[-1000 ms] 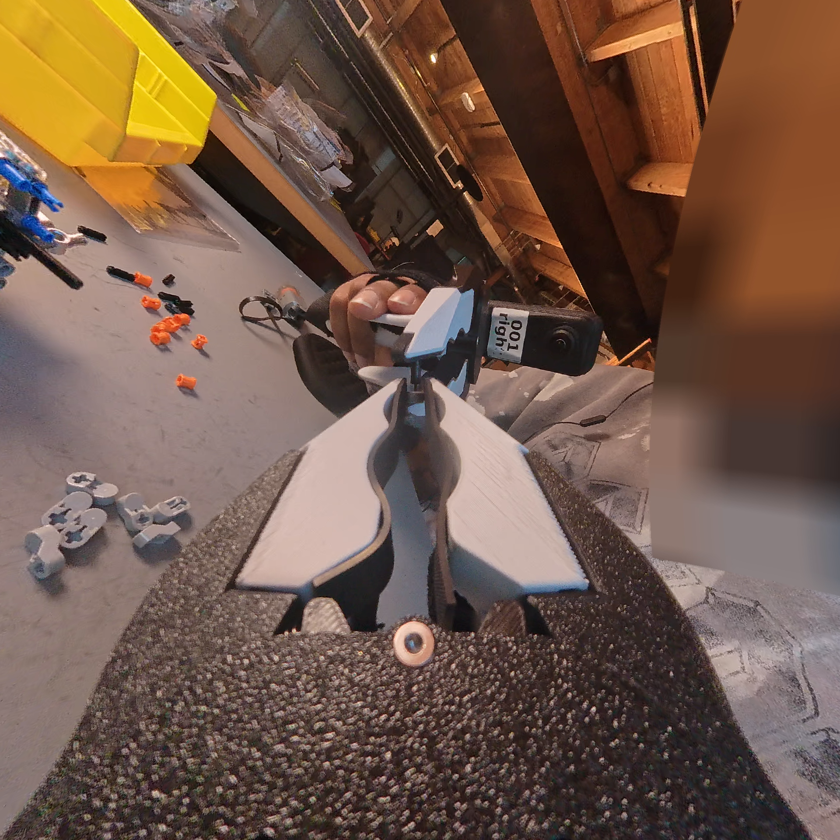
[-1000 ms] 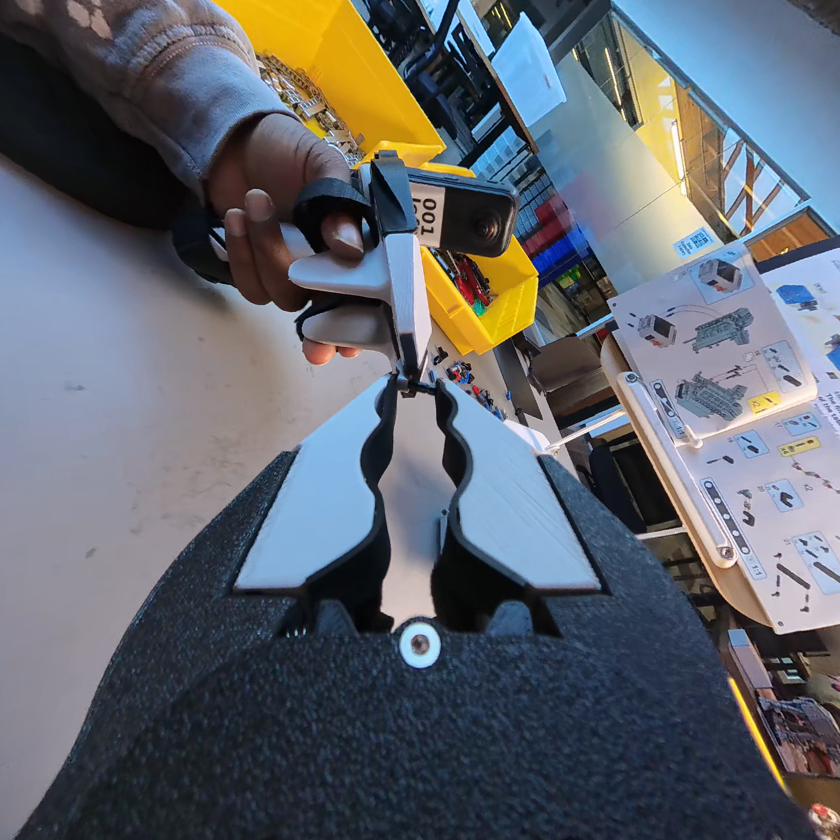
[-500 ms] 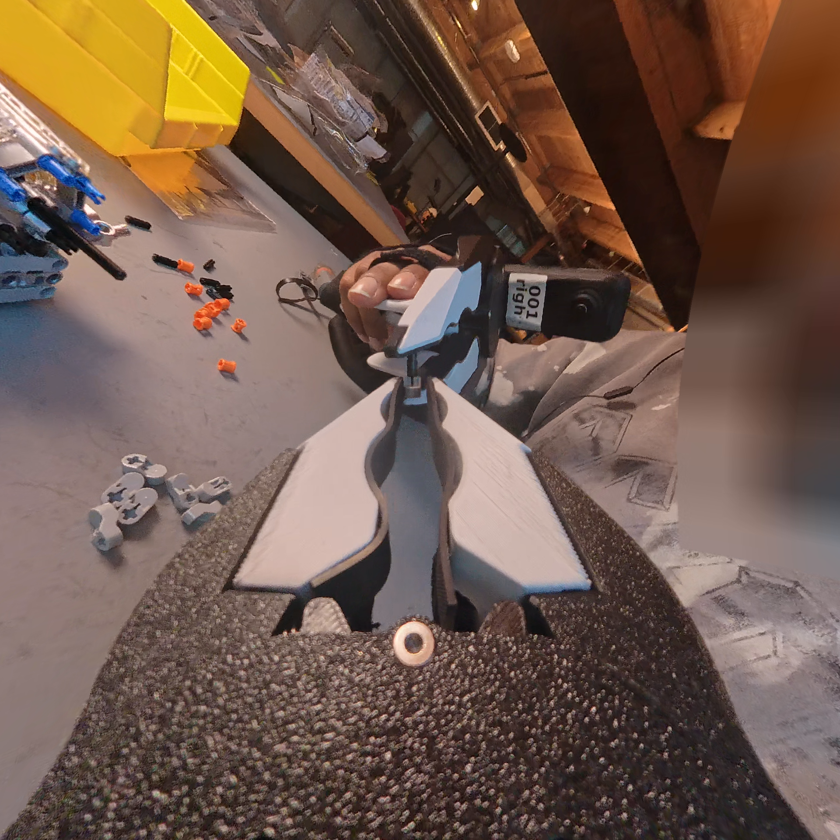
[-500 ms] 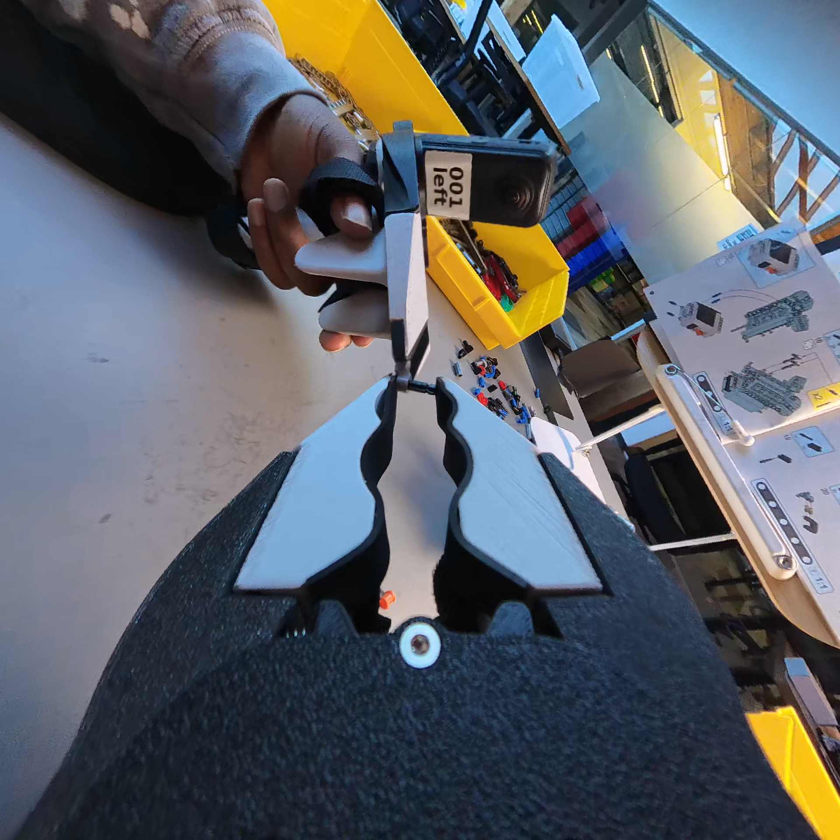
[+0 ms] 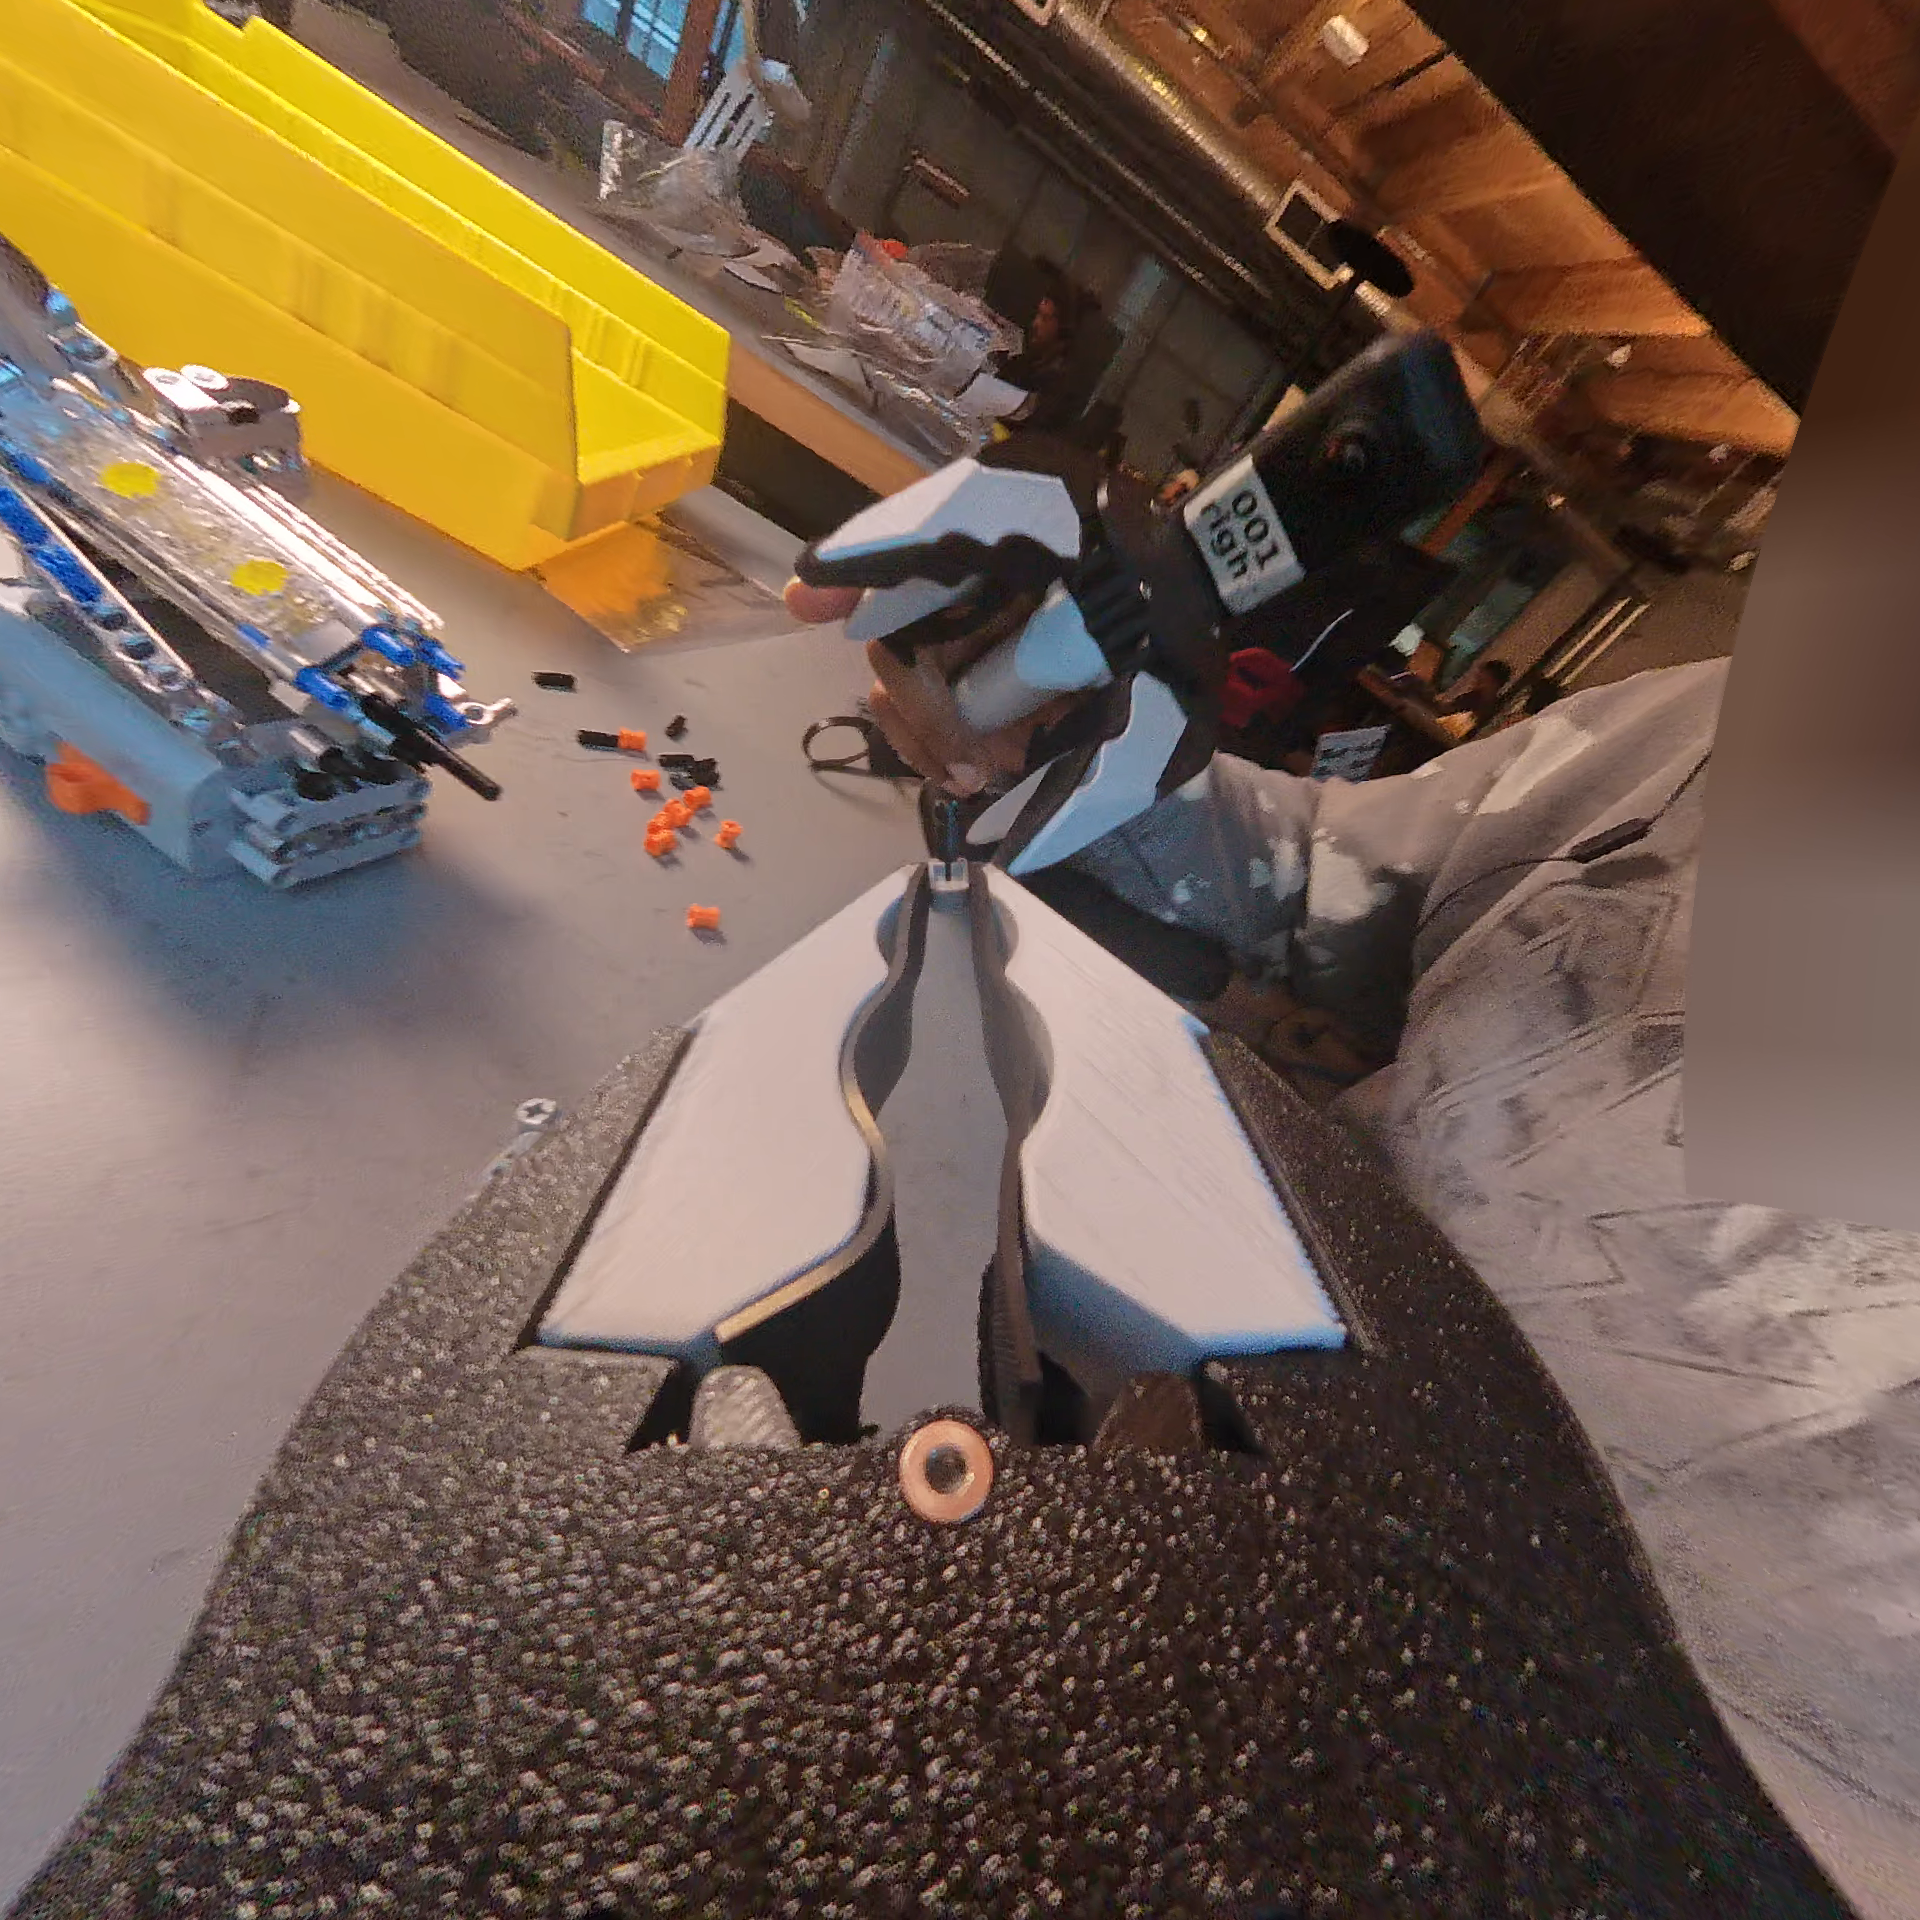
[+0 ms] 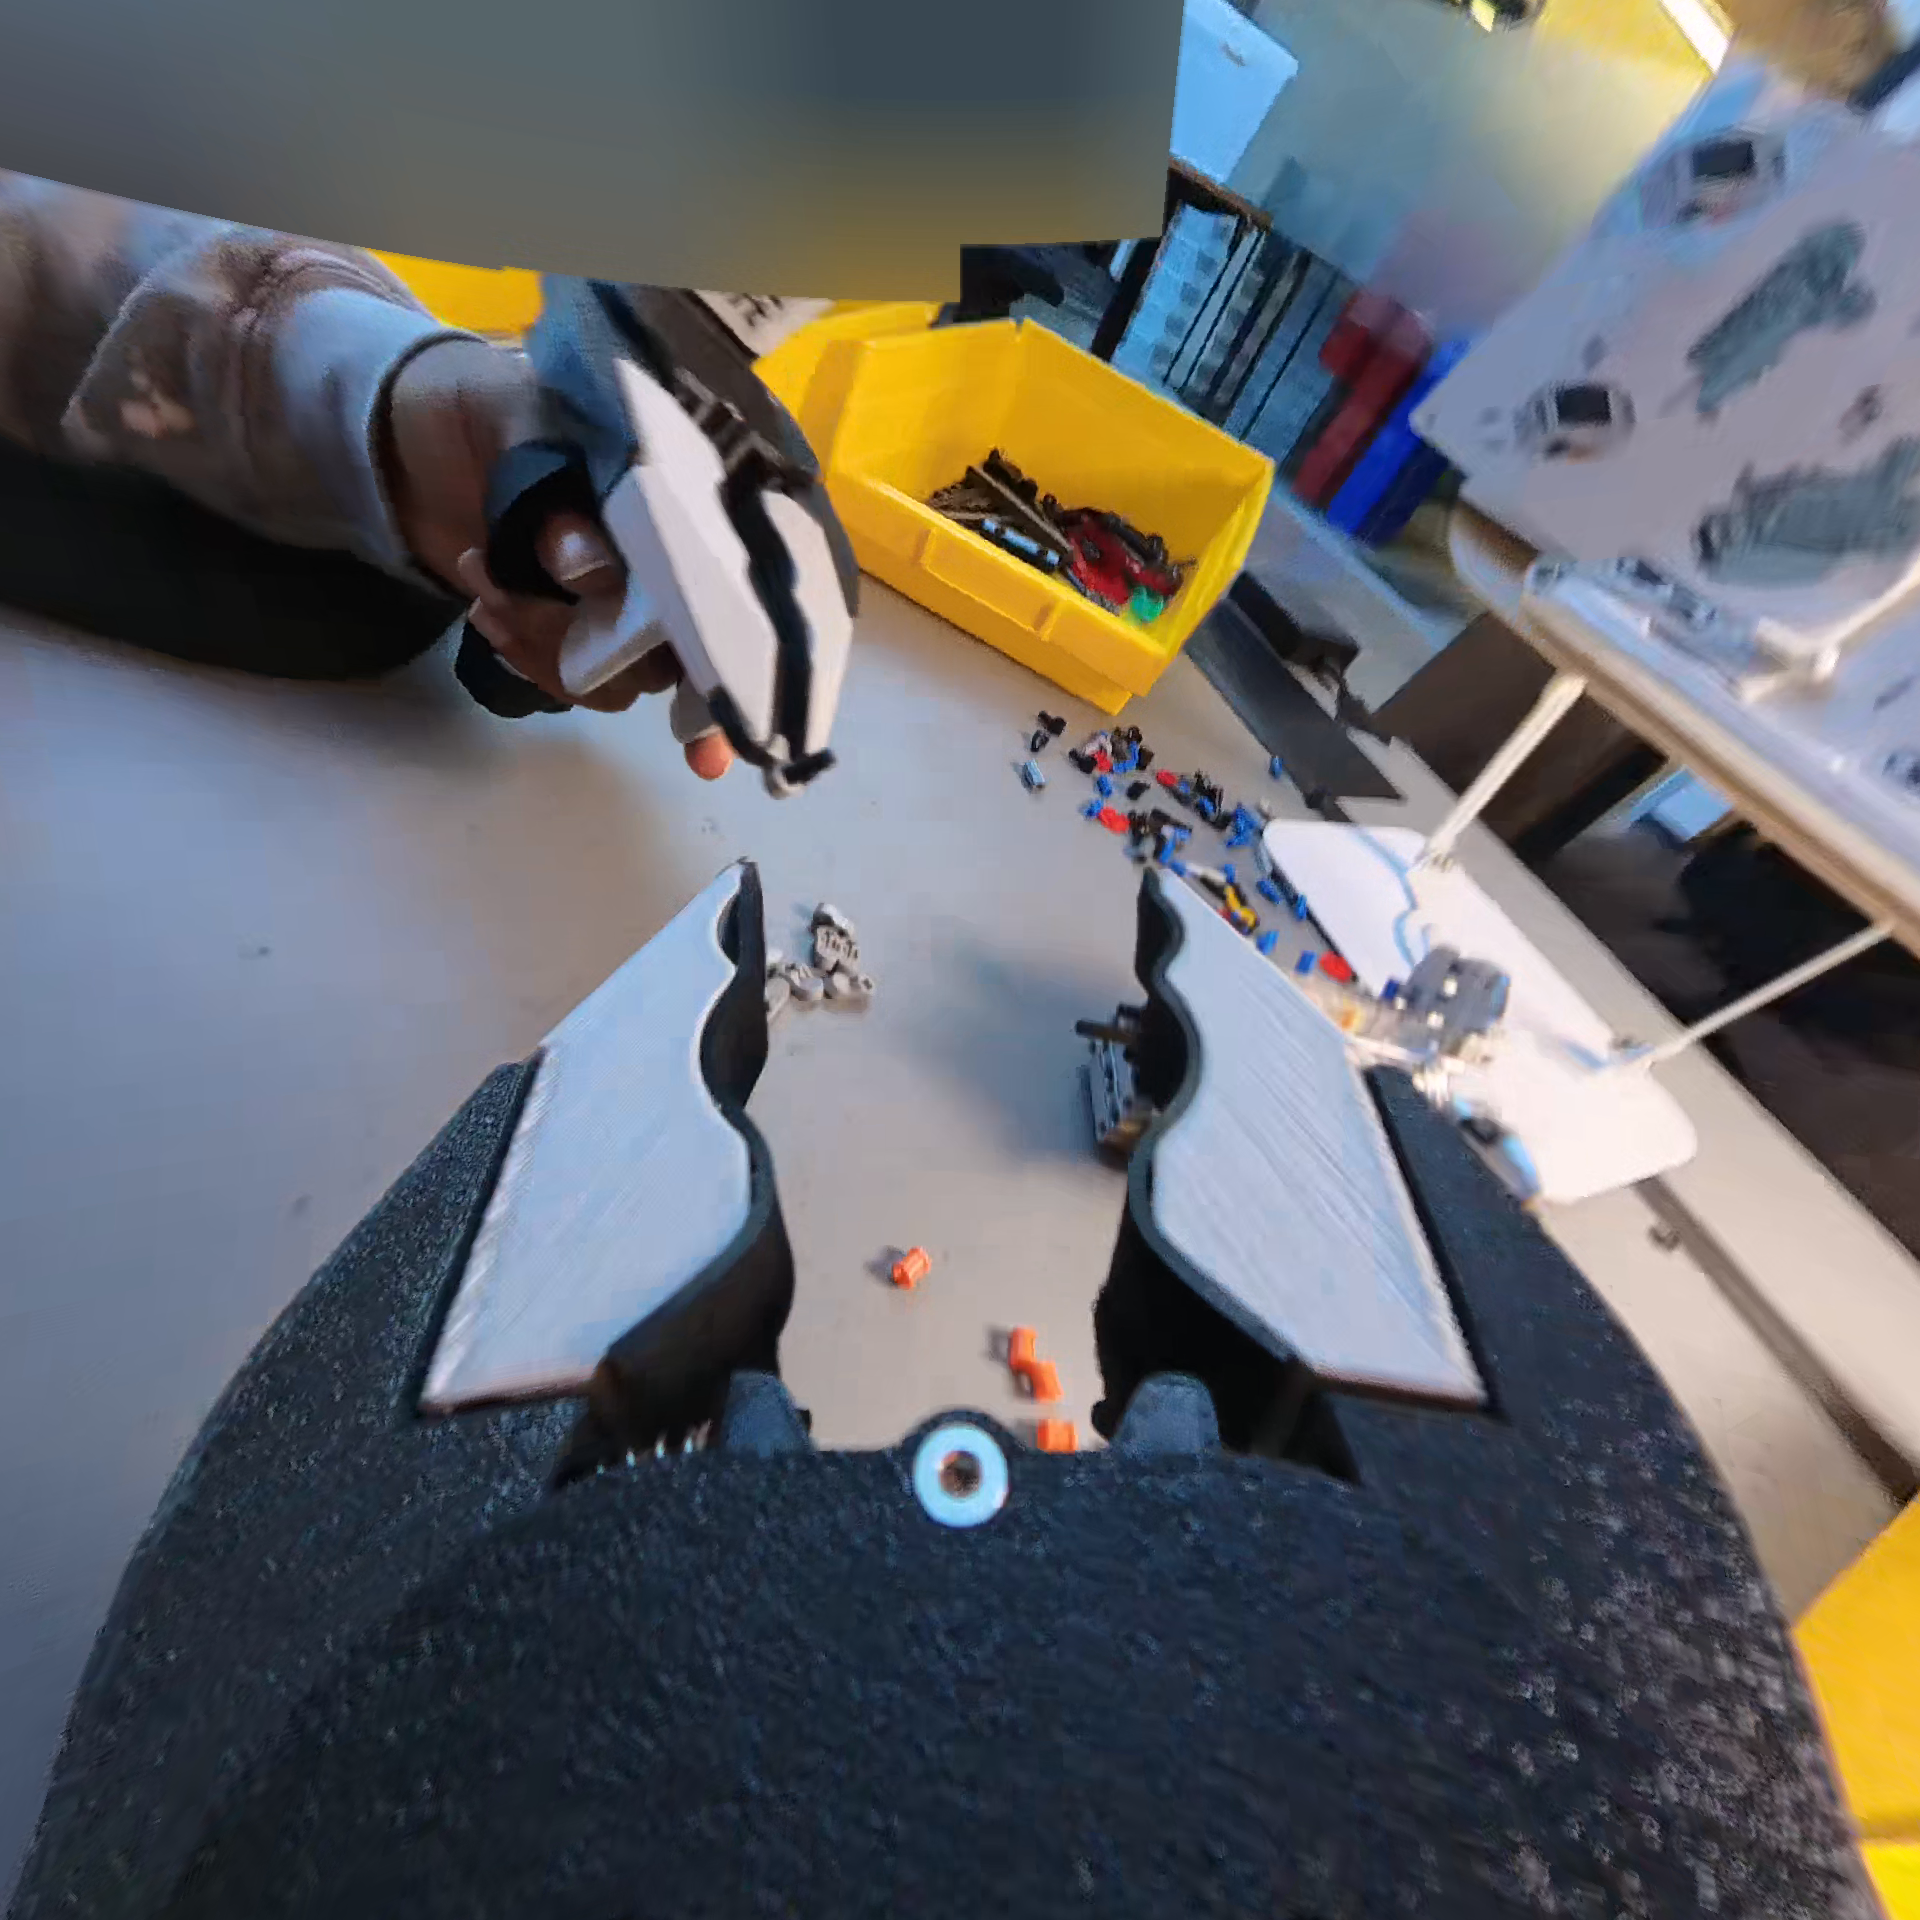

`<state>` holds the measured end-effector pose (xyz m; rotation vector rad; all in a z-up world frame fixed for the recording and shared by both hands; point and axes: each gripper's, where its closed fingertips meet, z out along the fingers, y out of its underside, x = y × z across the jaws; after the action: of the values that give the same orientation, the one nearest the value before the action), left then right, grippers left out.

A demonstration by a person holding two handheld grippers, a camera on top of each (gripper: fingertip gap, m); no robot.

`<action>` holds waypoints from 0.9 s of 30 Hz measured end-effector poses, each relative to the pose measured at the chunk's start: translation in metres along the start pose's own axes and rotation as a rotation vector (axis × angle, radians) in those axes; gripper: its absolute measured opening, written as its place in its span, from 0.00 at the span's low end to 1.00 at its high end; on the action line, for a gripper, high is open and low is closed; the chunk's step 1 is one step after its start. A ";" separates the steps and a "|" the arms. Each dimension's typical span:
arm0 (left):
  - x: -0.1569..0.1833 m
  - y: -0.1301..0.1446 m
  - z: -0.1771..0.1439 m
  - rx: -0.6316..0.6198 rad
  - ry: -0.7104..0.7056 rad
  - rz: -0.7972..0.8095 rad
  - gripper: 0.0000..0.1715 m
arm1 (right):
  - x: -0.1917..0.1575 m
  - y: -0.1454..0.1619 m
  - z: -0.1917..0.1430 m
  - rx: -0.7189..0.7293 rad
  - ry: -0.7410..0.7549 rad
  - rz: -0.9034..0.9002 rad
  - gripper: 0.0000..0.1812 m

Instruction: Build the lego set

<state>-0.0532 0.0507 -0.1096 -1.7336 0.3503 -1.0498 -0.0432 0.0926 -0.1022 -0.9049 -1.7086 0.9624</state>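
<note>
My left gripper (image 5: 948, 883) is shut on a small grey connector with a black pin (image 5: 945, 847) and holds it above the grey table (image 5: 312, 987). The right wrist view shows this gripper (image 6: 795, 774) in a hand, up and to the left. My right gripper (image 6: 948, 883) is open and empty, a short way back from the held piece. Its spread fingers (image 5: 940, 530) show in the left wrist view, just beyond the pin. Loose orange pieces (image 6: 1029, 1361) lie on the table below the right gripper.
A grey and blue brick model (image 5: 208, 665) and scattered orange pieces (image 5: 675, 810) lie left of centre. Yellow bins (image 5: 364, 312) (image 6: 1039, 499) stand behind. Grey connectors (image 6: 821, 971), a pile of small coloured parts (image 6: 1174, 810) and an instruction booklet on a stand (image 6: 1714, 364) lie to the right. My hands' fingertips stand some 5 cm from each other.
My right gripper has opened, let go of the pin end and drawn back. My left gripper stays shut on the piece and has swung towards the model.
</note>
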 end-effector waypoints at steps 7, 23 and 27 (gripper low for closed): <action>-0.014 0.066 0.018 -0.404 -0.147 0.295 0.03 | 0.006 0.092 -0.020 -0.427 -0.101 0.245 0.20; -0.030 0.100 0.015 -0.627 -0.245 0.405 0.03 | -0.011 0.119 -0.001 -0.564 -0.132 0.285 0.09; -0.027 0.098 0.013 -0.608 -0.227 0.377 0.08 | -0.011 0.119 -0.003 -0.567 -0.139 0.290 0.05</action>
<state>-0.0351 0.0349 -0.2095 -2.1792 0.8787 -0.4851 -0.0196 0.1329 -0.2124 -1.5159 -2.0528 0.7400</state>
